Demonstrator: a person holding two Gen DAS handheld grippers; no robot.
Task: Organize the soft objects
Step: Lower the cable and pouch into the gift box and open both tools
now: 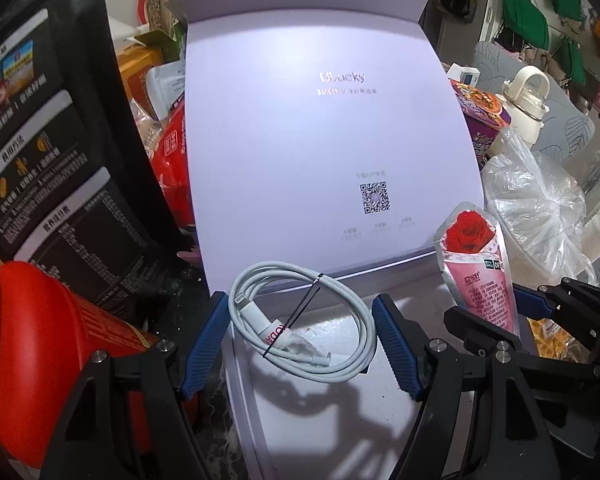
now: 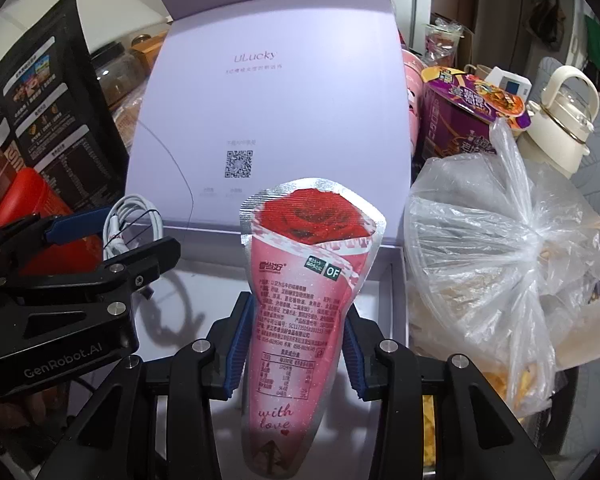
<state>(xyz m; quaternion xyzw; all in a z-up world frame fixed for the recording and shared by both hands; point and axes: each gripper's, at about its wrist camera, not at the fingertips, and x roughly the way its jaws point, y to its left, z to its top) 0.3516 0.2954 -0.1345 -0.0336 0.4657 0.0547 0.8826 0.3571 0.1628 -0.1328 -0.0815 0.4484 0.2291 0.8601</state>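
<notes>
A coiled white charging cable (image 1: 300,324) tied with a black band lies in the open lavender box (image 1: 340,412), between the fingers of my left gripper (image 1: 300,340), which is open around it. It also shows in the right wrist view (image 2: 134,224). My right gripper (image 2: 296,344) is shut on a pink rose-print pouch (image 2: 304,300), held upright over the box tray. The pouch shows in the left wrist view (image 1: 480,272) at the right, with the right gripper (image 1: 532,308) behind it. The left gripper (image 2: 100,240) is at the left of the right wrist view.
The box lid (image 1: 320,140) stands up behind the tray. A black snack bag (image 1: 52,152) and red canister (image 1: 48,344) are at left. A tied clear plastic bag (image 2: 500,248), purple noodle cup (image 2: 468,108) and cream kettle (image 2: 560,116) are at right.
</notes>
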